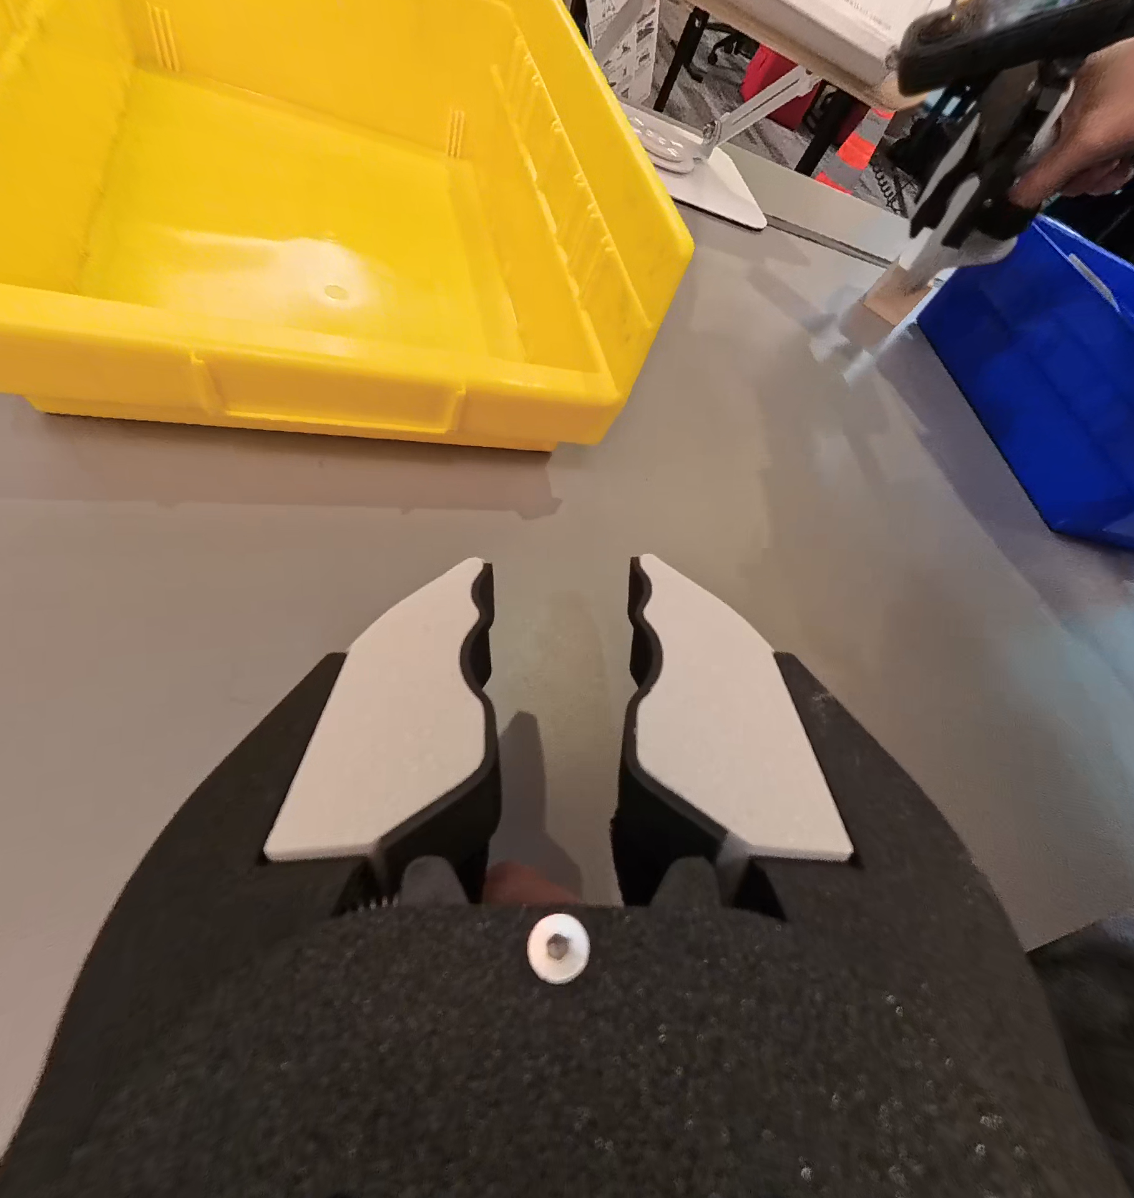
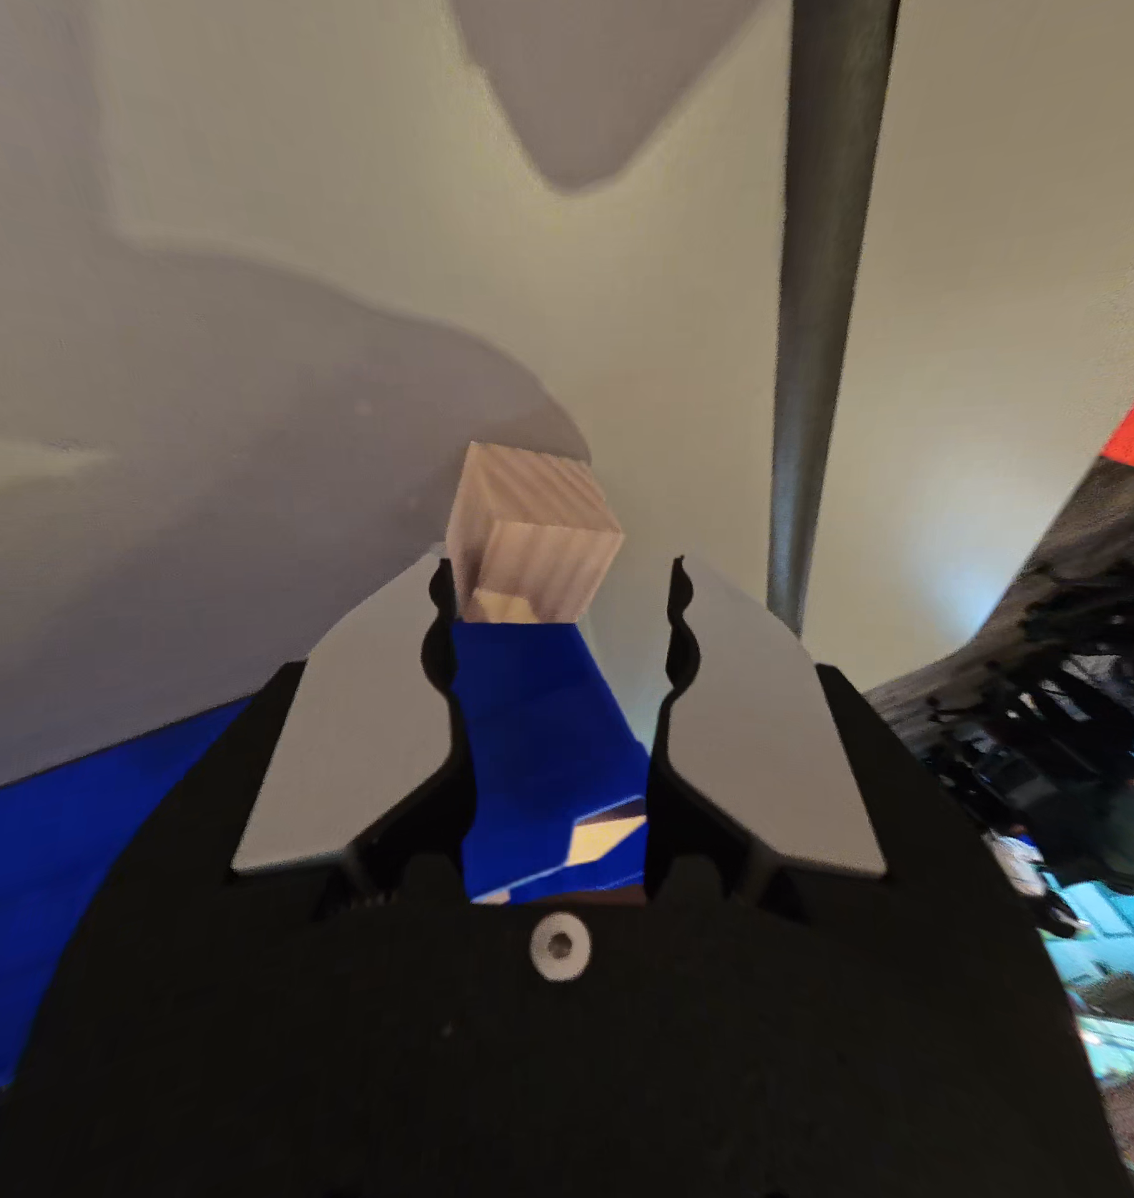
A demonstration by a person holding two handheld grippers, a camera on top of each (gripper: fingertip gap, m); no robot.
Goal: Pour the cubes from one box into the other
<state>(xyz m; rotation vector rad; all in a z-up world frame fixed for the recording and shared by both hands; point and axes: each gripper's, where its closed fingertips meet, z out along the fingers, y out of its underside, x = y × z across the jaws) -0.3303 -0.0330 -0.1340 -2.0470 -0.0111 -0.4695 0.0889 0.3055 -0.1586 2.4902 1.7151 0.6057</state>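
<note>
Over grey table [image 1: 162, 583] | left gripper [image 1: 561, 570] parted, holding nothing, near yellow box [image 1: 330, 402] | right gripper [image 2: 561, 570] spread astride blue box [image 2: 525, 713] wall, beside wooden cube [image 2: 538, 525]

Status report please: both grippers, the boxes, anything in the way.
Left gripper open, empty, low over table. Right gripper open at blue box. Yellow box empty. Wooden cube beyond blue box.

Right gripper [image 2: 561, 587] jaws parted over blue box [image 2: 538, 726] wall; pale wooden cube [image 2: 538, 518] just beyond the fingertips, on grey desk [image 2: 227, 324].
</note>
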